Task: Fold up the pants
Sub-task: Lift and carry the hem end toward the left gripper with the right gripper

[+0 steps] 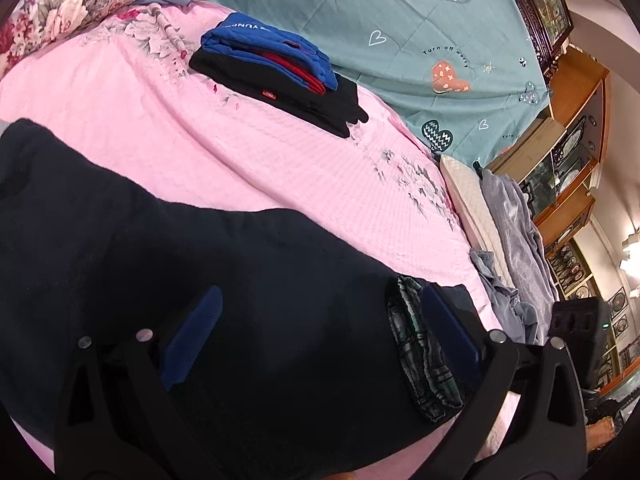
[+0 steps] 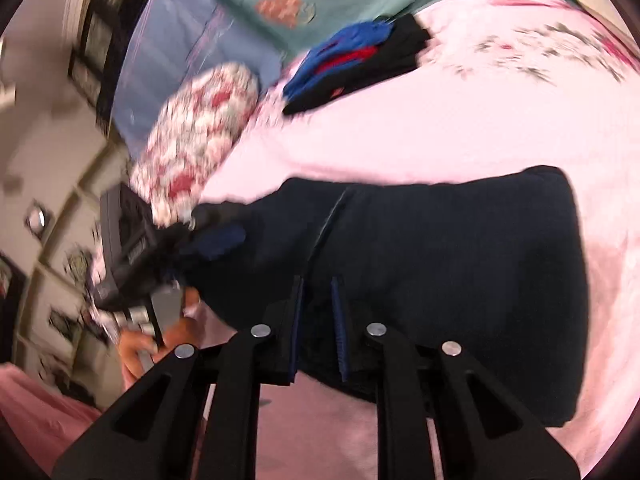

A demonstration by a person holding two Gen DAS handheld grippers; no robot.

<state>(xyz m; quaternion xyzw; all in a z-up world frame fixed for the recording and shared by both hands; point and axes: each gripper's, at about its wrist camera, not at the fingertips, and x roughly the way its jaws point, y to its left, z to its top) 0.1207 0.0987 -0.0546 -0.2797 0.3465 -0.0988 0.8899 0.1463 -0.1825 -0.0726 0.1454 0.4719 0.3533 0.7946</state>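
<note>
L gripper spread wide over dark pants; R gripper pinching pants edge; folded stack behind.

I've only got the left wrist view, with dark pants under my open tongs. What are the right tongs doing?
Observer: The right tongs stand nearly closed at the near edge of the pants, with dark cloth between the pads. The picture is too blurred to tell whether they pinch it.
Operator: How does the bundle look from that side?
Observer: It is a compact folded block, with the pink bedspread showing beyond its far and right-hand edges.
</note>
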